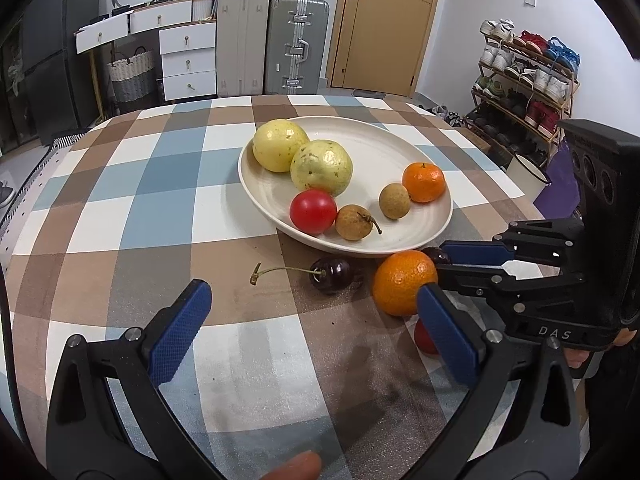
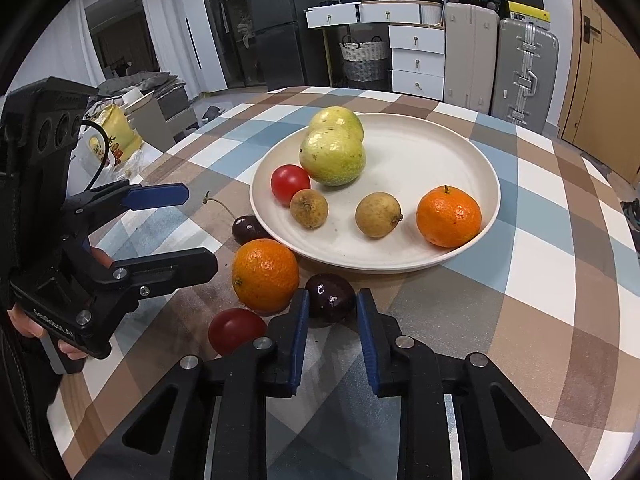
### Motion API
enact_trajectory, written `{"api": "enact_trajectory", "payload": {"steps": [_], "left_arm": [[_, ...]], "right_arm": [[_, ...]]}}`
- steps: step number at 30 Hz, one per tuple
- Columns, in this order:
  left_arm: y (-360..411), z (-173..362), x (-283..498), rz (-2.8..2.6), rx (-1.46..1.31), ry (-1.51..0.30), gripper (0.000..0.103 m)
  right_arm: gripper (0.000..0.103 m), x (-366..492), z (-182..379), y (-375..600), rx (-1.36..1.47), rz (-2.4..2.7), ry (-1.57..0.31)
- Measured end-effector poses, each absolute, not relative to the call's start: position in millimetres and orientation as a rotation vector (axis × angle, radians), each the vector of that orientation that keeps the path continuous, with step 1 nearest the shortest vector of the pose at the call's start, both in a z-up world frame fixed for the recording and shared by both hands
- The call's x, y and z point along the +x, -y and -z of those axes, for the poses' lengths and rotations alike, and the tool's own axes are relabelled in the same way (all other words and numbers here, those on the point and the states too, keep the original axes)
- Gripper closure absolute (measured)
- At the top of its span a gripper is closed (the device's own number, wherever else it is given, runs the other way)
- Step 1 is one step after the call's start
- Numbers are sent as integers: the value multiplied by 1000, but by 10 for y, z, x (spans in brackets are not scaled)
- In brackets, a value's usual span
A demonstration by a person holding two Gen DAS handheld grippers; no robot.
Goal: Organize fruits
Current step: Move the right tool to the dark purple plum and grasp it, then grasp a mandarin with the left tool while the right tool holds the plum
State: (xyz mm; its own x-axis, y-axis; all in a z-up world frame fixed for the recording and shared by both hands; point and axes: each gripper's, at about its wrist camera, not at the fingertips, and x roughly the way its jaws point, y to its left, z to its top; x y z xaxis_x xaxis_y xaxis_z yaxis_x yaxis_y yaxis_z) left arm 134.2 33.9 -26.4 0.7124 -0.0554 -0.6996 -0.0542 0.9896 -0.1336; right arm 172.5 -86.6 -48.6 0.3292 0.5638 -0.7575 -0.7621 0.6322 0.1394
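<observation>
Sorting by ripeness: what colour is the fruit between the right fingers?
Dark purple, almost black cherry; clearest in the right wrist view.

Checked table [image 1: 160,208] bears plate [image 1: 400,152], orange [image 1: 400,284], cherries [image 1: 332,276].

Checked cloth [image 1: 160,200] in brown, blue and white covers the table. Behind it: white drawer unit [image 1: 186,60], woven basket [image 1: 132,74], two upright suitcases, beige [image 1: 241,44] and grey [image 1: 297,46]. Wooden door [image 1: 384,24] shut. Shoe rack [image 1: 524,76] full, at right.
</observation>
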Motion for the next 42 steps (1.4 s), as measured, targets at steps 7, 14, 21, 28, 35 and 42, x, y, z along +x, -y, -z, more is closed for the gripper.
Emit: {"api": "enact_trajectory", "payload": {"steps": [7,14,21,28,35,42], "left_arm": [[-322,255,1331,0,-143,-782,1],[-312,246,1322,16,-159,-777,1],[-137,242,1340,68,-144,-775,1],[42,260,1372,196,-166,-780,25],[133,350,1510,225,-200,-817,41],[127,403,1616,181,-207,-839,65]], "right_arm": [[76,1747,519,797,-277,-875,-890],[78,1689,456,843,-277,-891,-857],[78,1690,276,1052,-197,-893,-792],[78,1710,135,1185,-122,-880,-725],[78,1724,109,1207,-108,-864,-717],[78,1735,135,1197,-113,-856,-722]]}}
